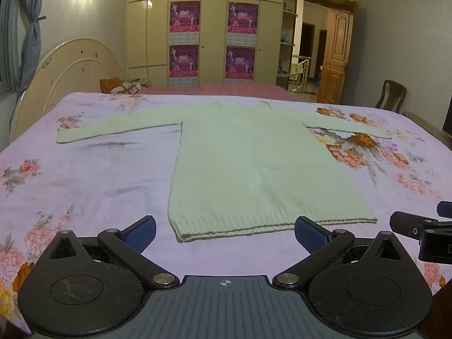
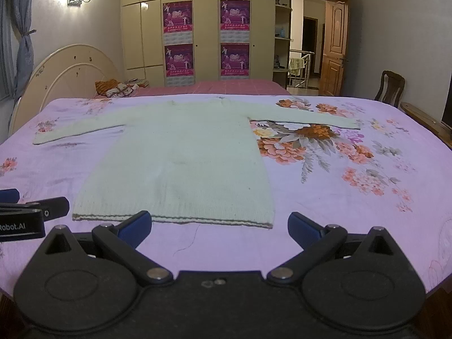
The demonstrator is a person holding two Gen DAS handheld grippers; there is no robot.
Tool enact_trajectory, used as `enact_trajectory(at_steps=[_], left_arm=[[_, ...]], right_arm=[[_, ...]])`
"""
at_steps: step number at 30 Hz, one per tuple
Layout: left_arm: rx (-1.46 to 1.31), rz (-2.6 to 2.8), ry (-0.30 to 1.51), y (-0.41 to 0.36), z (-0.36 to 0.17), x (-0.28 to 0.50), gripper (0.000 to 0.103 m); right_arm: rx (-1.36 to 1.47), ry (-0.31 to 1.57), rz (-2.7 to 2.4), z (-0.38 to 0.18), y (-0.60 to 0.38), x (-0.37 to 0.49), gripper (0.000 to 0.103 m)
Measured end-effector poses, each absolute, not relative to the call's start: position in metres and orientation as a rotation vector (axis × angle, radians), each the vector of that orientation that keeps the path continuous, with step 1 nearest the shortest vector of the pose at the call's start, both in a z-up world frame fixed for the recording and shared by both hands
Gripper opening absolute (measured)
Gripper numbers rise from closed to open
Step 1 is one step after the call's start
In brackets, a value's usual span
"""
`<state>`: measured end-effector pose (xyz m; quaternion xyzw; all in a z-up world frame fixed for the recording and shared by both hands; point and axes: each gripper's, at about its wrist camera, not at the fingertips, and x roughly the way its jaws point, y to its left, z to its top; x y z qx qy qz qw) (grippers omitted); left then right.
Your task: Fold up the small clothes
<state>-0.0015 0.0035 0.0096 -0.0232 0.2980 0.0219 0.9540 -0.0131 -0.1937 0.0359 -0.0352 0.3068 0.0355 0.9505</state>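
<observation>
A pale green knitted sweater (image 1: 248, 163) (image 2: 180, 163) lies flat on the pink floral bedspread (image 1: 84, 175) (image 2: 339, 212), both sleeves spread sideways and its ribbed hem nearest me. My left gripper (image 1: 226, 233) is open just short of the hem, its blue pads apart on either side of the hem's middle. My right gripper (image 2: 219, 228) is open too, in front of the hem's right half. Neither holds anything. Each gripper shows at the edge of the other's view: the right one (image 1: 423, 226) and the left one (image 2: 34, 212).
A cream round headboard (image 1: 65, 76) stands at the left, with a patterned cushion (image 1: 121, 84) on a red bed behind. Wardrobes with posters (image 1: 214, 39) fill the back wall. A wooden chair (image 1: 391, 96) and an open door (image 1: 336, 59) are at the right.
</observation>
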Motion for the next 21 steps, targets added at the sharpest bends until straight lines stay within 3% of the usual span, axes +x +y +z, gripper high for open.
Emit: enact_trajectory(at_steps=[21], left_arm=[[-0.047, 0.051, 0.614, 0.0021, 0.0067, 0.0005, 0.103]], right_arm=[[-0.073, 0.627, 0.078, 0.0353, -0.192, -0.0102, 0.102]])
